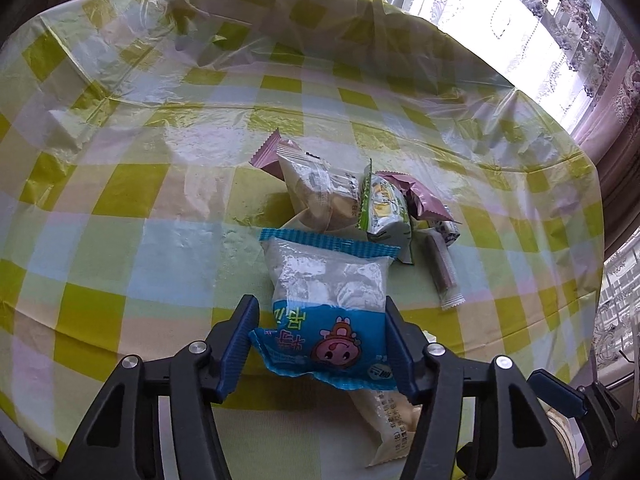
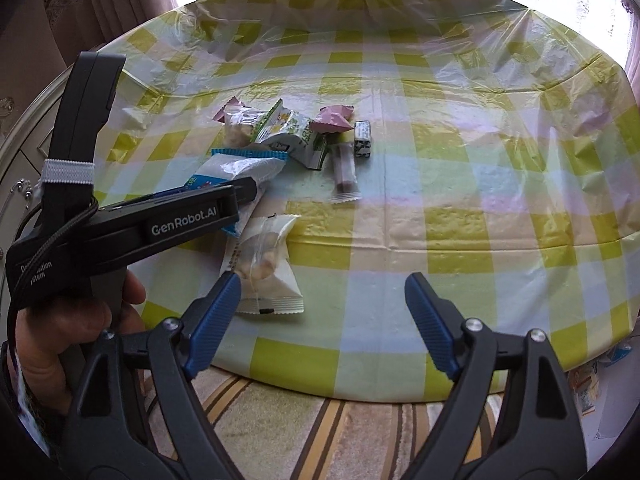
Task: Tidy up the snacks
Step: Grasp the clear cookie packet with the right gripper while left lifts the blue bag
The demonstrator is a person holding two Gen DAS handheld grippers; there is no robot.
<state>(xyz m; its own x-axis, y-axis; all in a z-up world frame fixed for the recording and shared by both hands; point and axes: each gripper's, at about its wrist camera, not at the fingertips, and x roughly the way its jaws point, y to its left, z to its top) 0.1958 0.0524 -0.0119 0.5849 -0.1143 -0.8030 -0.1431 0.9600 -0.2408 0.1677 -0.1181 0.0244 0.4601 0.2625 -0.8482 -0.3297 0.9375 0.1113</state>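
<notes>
**Inspector:** State of the left gripper (image 1: 322, 344)?

**Assistant:** Clamped on the blue-and-white snack packet (image 1: 324, 300). Both blue pads press the packet's printed lower half from either side. Its long axis runs along the fingers, away from the camera, with the crimped blue end pointing toward the pile. In the right wrist view the same packet (image 2: 240, 170) projects past the gripper's tip, over the near-left part of the table.

**Inspector:** Right gripper (image 2: 322, 322)?

**Assistant:** Jaws spread wide, nothing between them. It hangs over the near edge of the checked tablecloth (image 2: 460, 216). A white packet (image 2: 266, 264) lies just beside its left finger, long axis running toward the pile.

**Inspector:** The pile itself?

**Assistant:** Past the held packet: a clear packet (image 1: 316, 190) over a pink wrapper (image 1: 268, 152), a green-and-white packet (image 1: 386, 210) standing on edge, a second pink wrapper (image 1: 416, 196), and a small black-and-white block (image 2: 363, 138). A slim stick packet (image 1: 442, 270) lies flat beside them, its long axis roughly parallel to the held packet's. Whether the held packet touches the table cannot be determined.
</notes>
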